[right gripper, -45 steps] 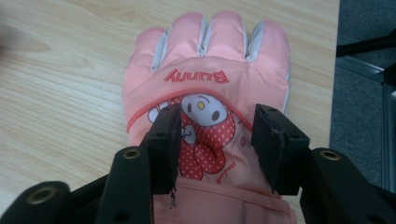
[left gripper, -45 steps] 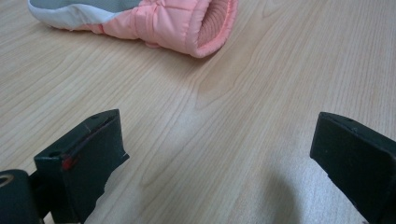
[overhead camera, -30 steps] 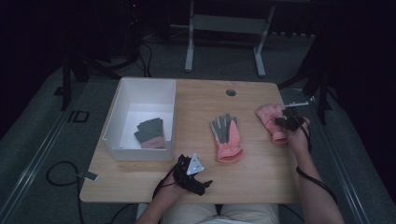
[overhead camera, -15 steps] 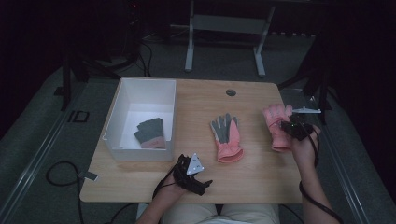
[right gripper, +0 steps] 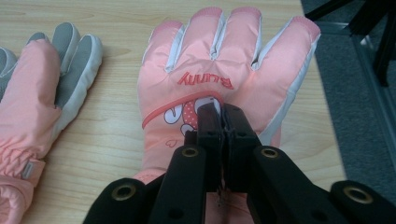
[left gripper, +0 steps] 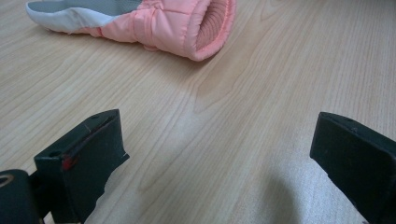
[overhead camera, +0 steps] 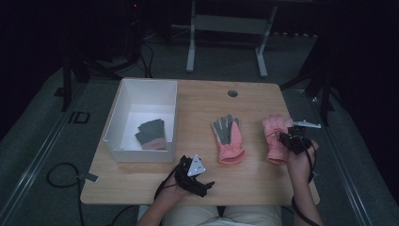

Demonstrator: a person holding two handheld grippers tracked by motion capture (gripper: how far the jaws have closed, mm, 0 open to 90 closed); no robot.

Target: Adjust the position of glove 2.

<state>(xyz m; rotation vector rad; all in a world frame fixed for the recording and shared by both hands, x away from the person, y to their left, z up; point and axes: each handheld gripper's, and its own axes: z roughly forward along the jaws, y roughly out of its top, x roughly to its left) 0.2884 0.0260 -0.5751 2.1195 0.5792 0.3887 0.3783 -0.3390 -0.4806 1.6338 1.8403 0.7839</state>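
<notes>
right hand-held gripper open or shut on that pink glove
Shut on it. In the right gripper view the right hand-held gripper has its jaws pressed together, pinching fabric on the back of the pink glove, which lies flat on the table.

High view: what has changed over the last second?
The right gripper, shut on the pink glove, has drawn back toward the person, and the glove has slid a little nearer with it. The left gripper, the middle glove and the white bin with its glove stayed put.

Two pink gloves lie on the bench (overhead camera: 197, 108): one (overhead camera: 229, 139) at the middle, one (overhead camera: 275, 136) at the right. One grey glove (overhead camera: 151, 134) lies in one white bin (overhead camera: 123, 110).
</notes>
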